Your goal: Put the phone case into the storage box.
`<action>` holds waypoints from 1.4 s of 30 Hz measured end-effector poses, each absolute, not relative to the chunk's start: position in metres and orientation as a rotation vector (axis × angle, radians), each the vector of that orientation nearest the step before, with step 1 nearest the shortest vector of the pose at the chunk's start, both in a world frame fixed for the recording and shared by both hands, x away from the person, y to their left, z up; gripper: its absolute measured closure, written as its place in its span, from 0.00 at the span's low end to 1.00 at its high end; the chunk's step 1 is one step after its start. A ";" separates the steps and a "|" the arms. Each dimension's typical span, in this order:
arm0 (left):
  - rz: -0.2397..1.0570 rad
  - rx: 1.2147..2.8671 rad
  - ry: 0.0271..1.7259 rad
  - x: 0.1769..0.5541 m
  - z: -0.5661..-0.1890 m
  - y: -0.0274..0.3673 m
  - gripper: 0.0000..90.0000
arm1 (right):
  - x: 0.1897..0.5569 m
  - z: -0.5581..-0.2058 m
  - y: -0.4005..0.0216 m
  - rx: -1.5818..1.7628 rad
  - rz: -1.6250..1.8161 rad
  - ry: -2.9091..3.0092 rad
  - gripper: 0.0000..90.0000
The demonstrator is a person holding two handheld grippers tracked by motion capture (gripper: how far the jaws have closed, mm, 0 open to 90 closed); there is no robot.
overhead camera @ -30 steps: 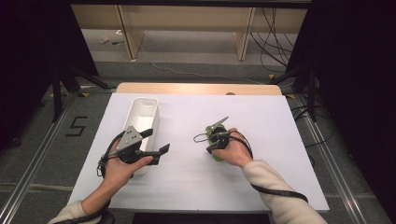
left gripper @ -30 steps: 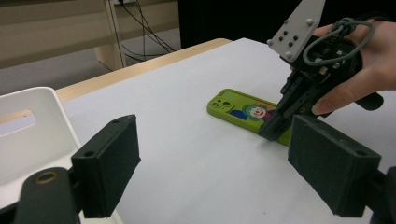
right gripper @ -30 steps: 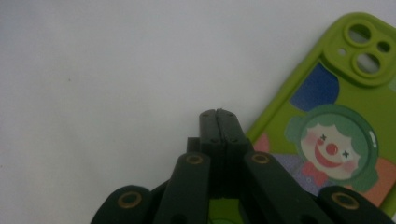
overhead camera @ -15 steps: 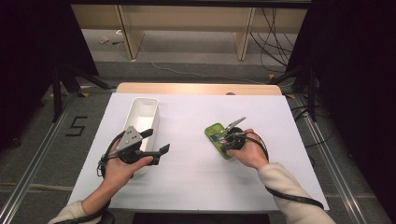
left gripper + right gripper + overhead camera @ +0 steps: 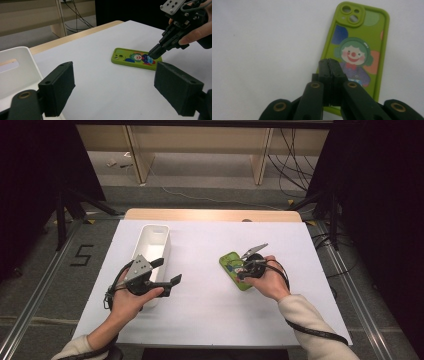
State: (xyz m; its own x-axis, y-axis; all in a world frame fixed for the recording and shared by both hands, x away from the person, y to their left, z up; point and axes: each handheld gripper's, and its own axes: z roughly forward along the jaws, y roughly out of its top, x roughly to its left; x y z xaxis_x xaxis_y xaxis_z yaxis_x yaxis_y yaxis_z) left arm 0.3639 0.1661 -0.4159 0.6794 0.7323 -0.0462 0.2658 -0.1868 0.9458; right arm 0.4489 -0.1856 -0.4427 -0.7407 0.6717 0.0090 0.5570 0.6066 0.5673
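A green phone case (image 5: 234, 269) with a clown picture lies flat on the white table (image 5: 210, 320), right of centre. My right gripper (image 5: 243, 272) points down over its near end, the tips close above the picture. In the right gripper view the phone case (image 5: 359, 50) lies just beyond my right gripper (image 5: 329, 67). Its jaws have just been opening a little but still stand together with nothing between them. My left gripper (image 5: 167, 271) is held still beside a white bin (image 5: 152, 237), open and empty. From it I see the phone case (image 5: 136, 58) and the right gripper (image 5: 153, 53).
The long white bin (image 5: 15, 72) stands at the left of the table, its near end behind my left hand. Bare white tabletop lies between the two hands. A wooden strip edges the table's far side; black cables trail on the floor beyond it.
My right hand has shifted to the right and slightly up, and the green phone case now lies in plain sight on the table. The left hand has stayed put.
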 end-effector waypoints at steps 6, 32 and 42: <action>0.515 1.756 0.802 0.364 -0.415 0.166 0.18 | 0.454 -0.434 -0.193 1.075 0.860 2.547 0.55; 0.518 1.758 0.804 0.364 -0.415 0.167 0.17 | 0.486 -0.440 -0.175 1.119 0.642 2.559 0.00; 0.516 1.759 0.804 0.364 -0.415 0.166 0.17 | 0.493 -0.451 -0.163 1.140 0.491 2.606 0.00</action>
State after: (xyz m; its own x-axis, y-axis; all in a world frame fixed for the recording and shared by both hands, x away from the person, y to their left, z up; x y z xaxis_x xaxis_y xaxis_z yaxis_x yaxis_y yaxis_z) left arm 0.3644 0.1663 -0.4153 0.6769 0.7347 -0.0438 0.2661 -0.1888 0.9453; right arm 0.4925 -0.1635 -0.4507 -0.6606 0.7446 -0.0955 0.6587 0.6360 0.4021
